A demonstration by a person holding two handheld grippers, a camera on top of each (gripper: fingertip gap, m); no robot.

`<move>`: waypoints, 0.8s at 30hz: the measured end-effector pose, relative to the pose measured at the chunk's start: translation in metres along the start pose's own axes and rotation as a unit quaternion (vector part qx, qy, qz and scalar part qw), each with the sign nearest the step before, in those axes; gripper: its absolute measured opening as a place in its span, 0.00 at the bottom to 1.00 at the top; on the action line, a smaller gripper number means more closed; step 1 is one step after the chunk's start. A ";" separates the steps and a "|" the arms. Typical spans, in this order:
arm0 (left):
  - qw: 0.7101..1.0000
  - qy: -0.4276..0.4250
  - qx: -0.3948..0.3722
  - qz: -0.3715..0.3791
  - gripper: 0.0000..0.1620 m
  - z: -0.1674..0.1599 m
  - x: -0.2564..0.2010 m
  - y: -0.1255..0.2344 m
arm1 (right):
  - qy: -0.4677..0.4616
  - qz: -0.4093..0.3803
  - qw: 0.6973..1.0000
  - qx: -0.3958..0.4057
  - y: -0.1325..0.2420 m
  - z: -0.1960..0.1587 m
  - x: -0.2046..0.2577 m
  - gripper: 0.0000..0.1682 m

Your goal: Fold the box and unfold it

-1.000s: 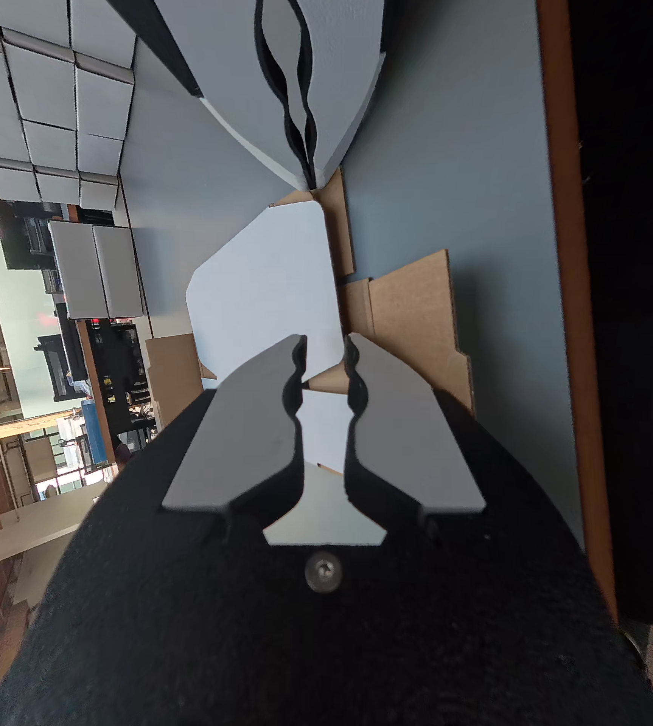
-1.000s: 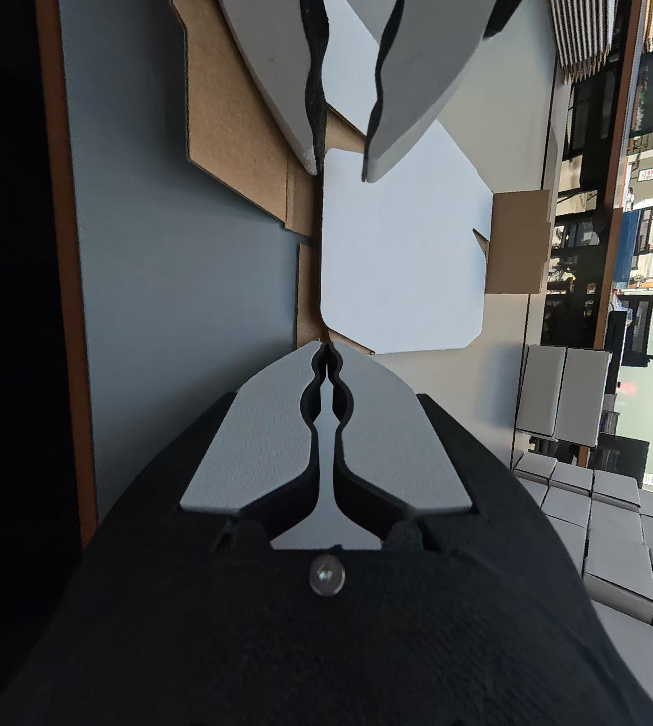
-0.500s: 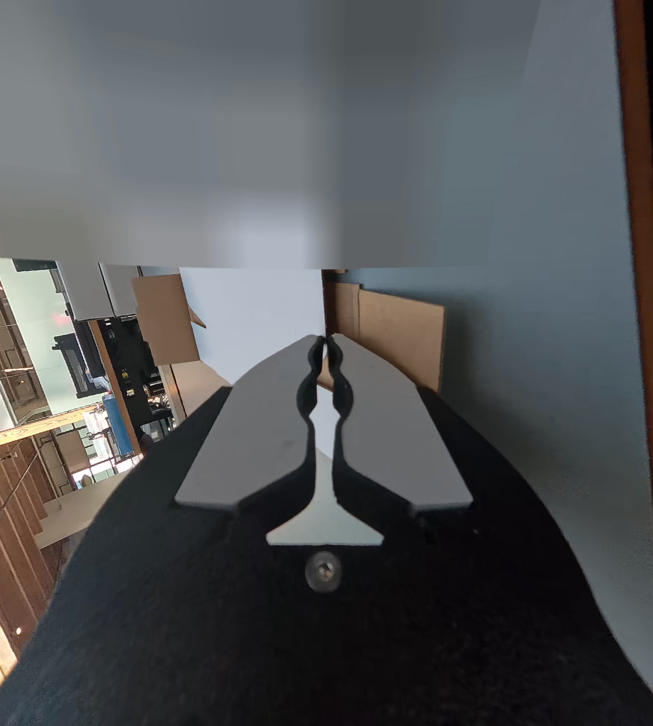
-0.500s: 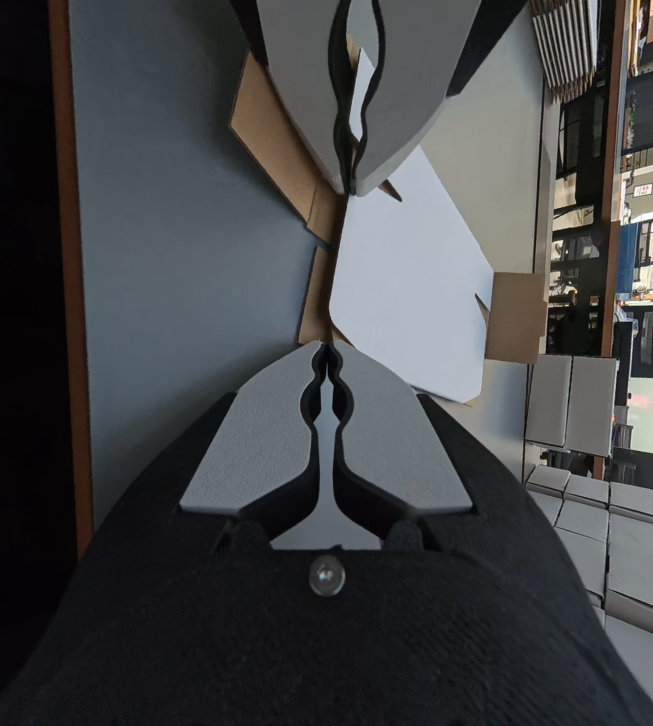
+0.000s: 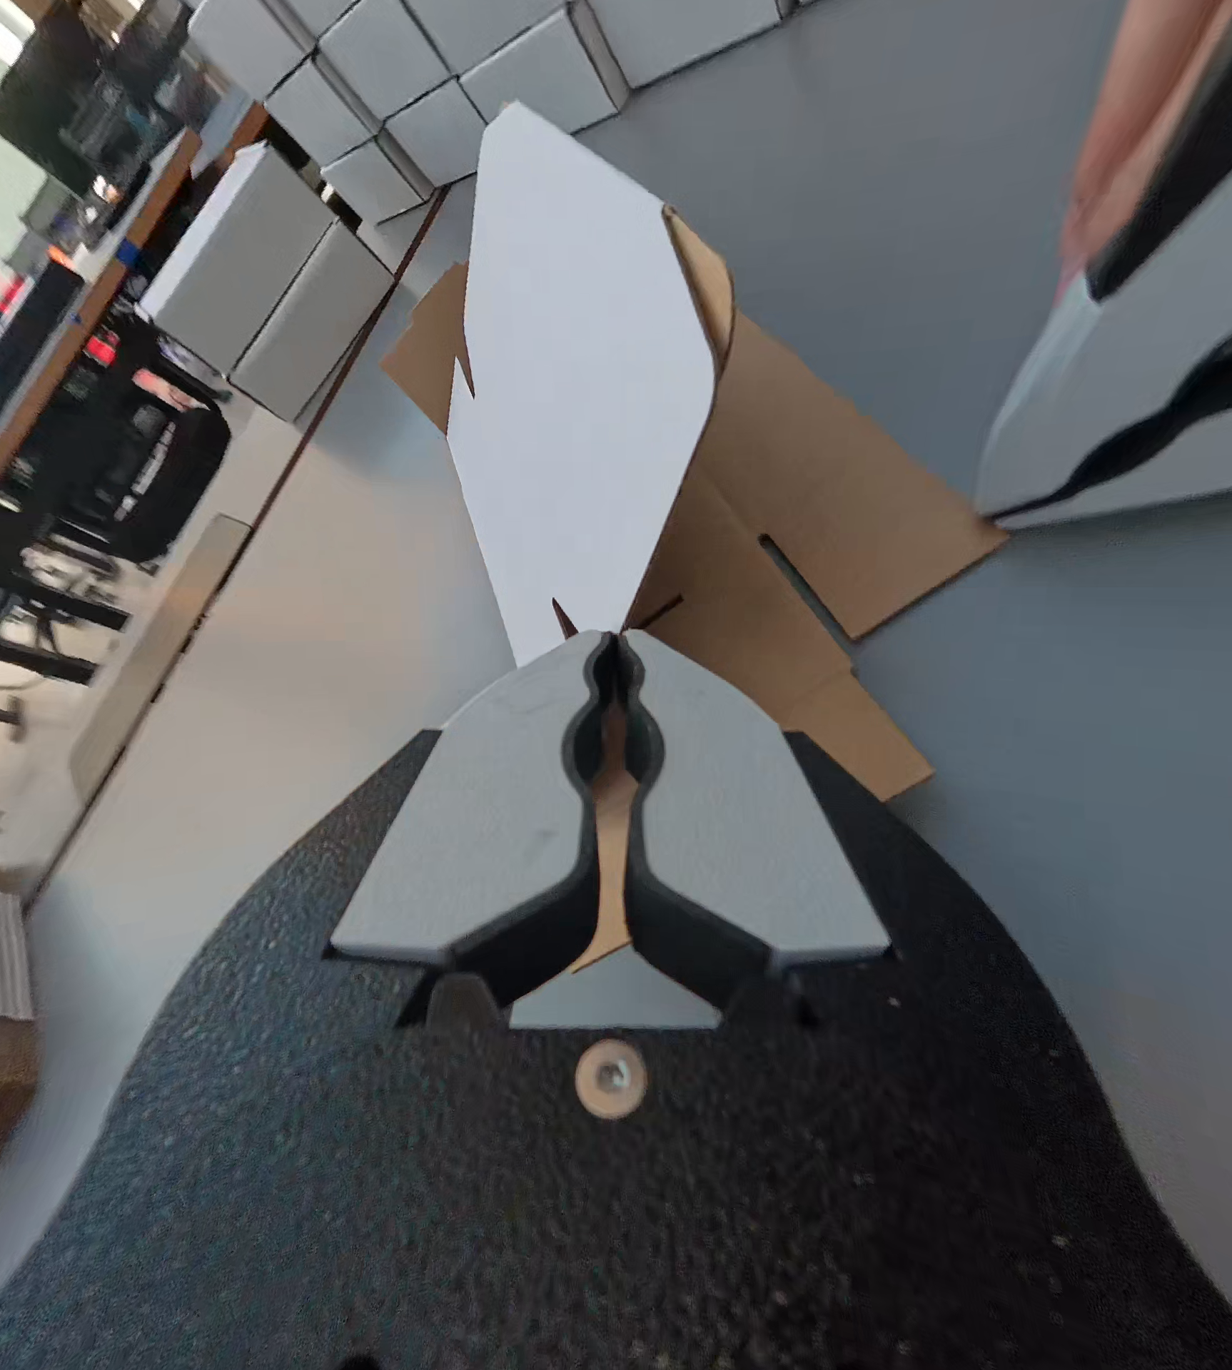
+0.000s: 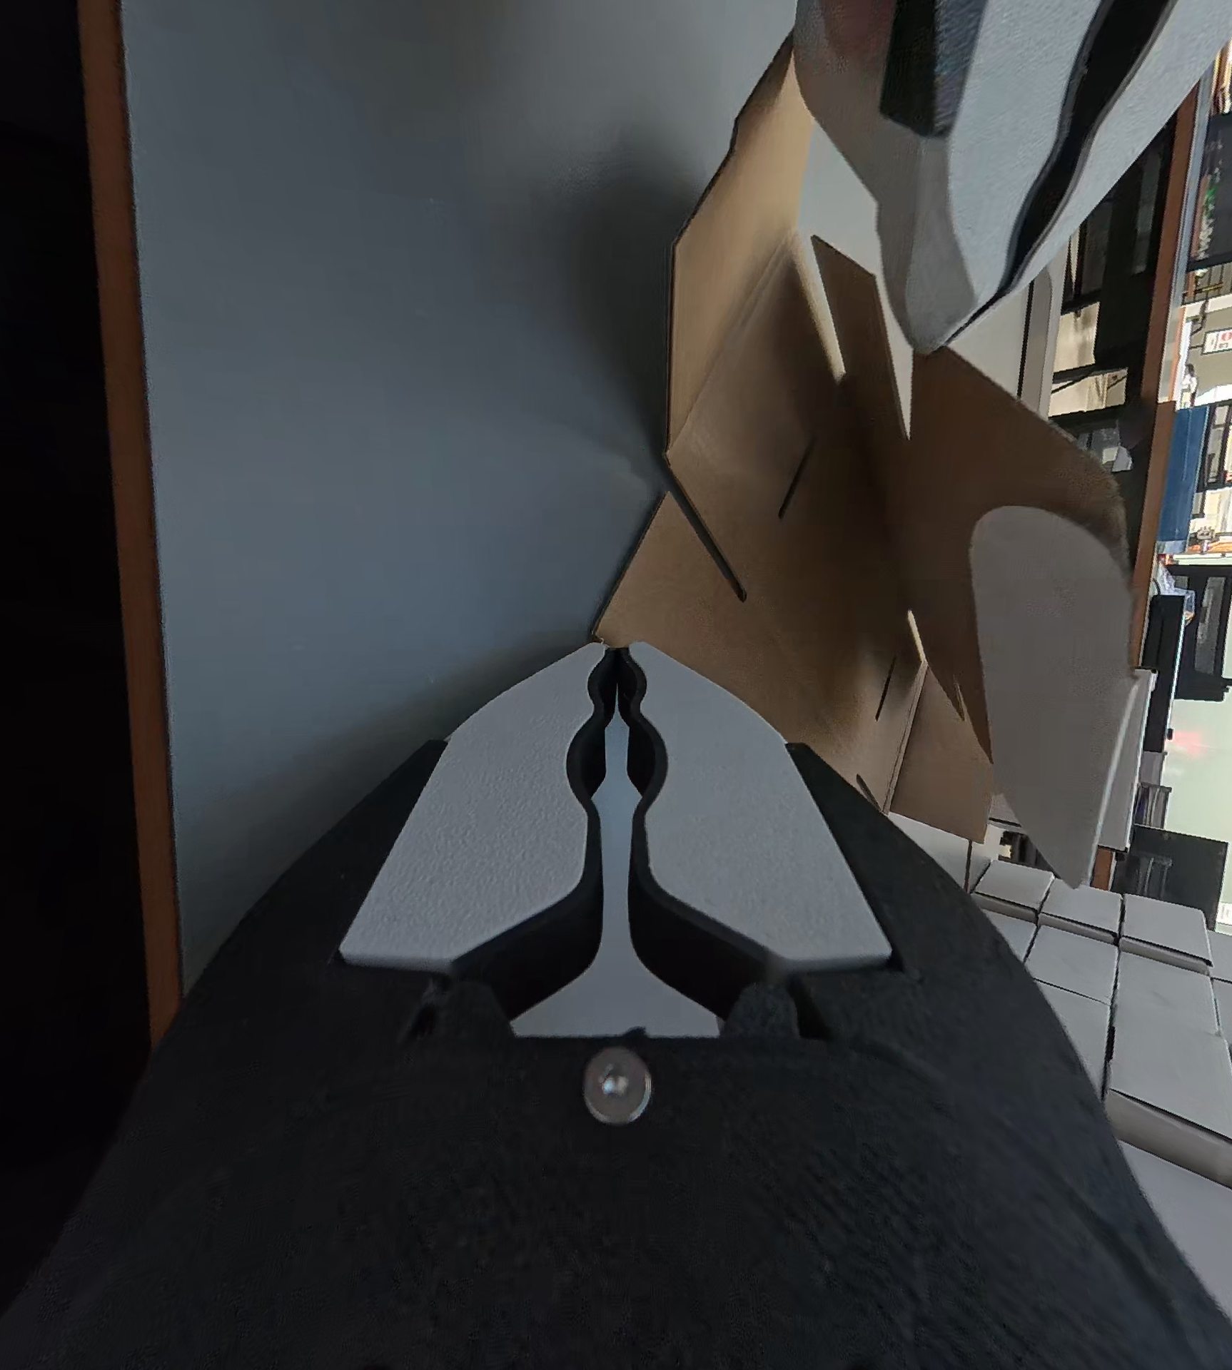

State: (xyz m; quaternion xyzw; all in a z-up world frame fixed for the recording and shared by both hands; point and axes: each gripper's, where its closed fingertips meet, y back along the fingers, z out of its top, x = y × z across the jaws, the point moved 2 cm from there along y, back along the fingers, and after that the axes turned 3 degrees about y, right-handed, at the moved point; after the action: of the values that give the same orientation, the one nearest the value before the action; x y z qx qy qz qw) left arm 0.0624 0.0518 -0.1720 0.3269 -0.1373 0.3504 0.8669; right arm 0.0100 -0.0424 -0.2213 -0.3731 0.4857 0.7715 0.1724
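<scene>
right hand-held gripper (image 5: 1147, 356) blurred, cut off by edge; box (image 6: 806, 460) partly hidden.

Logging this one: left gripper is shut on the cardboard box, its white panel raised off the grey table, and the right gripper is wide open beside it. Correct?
Not quite. The right gripper is not wide open: the right wrist view shows its fingertips together and empty. The rest holds: the left gripper is shut on the cardboard box, its white panel raised off the grey table.

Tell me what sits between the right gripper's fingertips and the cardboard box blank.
Almost nothing: in the right wrist view the right gripper, shut, points at the box blank's corner across a sliver of grey table.
</scene>
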 end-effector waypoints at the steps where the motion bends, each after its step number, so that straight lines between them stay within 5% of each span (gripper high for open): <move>1: 0.997 0.071 -0.011 -0.011 0.00 0.000 0.009 0.000 | -0.002 0.001 1.000 -0.002 0.000 0.000 0.000 0.00; 4: 0.956 0.289 -0.042 -0.040 0.00 -0.006 0.039 0.002 | -0.003 0.002 1.000 -0.005 0.000 0.000 0.000 0.00; 7: 0.854 0.511 -0.063 -0.079 0.00 -0.021 0.067 0.000 | -0.001 0.011 1.000 -0.004 0.000 0.000 0.000 0.00; 9: 0.797 0.592 -0.071 -0.100 0.00 -0.033 0.079 -0.006 | -0.003 0.022 1.000 -0.002 0.000 0.000 -0.001 0.00; 12: 0.767 0.627 -0.081 -0.109 0.00 -0.041 0.083 -0.013 | 0.014 0.069 0.998 -0.005 0.005 -0.003 -0.005 0.00; 15: 0.788 0.602 -0.078 -0.107 0.00 -0.038 0.074 -0.017 | -0.089 -0.048 0.994 -0.039 0.017 -0.008 -0.074 0.00; 17: 0.824 0.553 -0.072 -0.098 0.02 -0.032 0.069 -0.016 | -0.141 -0.012 0.989 -0.049 0.015 -0.018 -0.085 0.00; 21: 0.930 0.356 -0.067 -0.057 0.07 0.001 0.076 -0.008 | -0.130 -0.047 0.990 -0.007 -0.005 -0.052 -0.094 0.00; 24: 0.980 0.182 -0.047 -0.070 0.14 0.035 0.074 -0.014 | -0.141 -0.070 0.987 -0.011 -0.018 -0.060 -0.092 0.00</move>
State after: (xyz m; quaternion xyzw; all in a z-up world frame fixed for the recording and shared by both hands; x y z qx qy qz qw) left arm 0.1246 0.0592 -0.1174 0.2256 0.0294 0.3354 0.9142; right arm 0.1069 -0.0779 -0.1798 -0.2956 0.4209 0.8074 0.2891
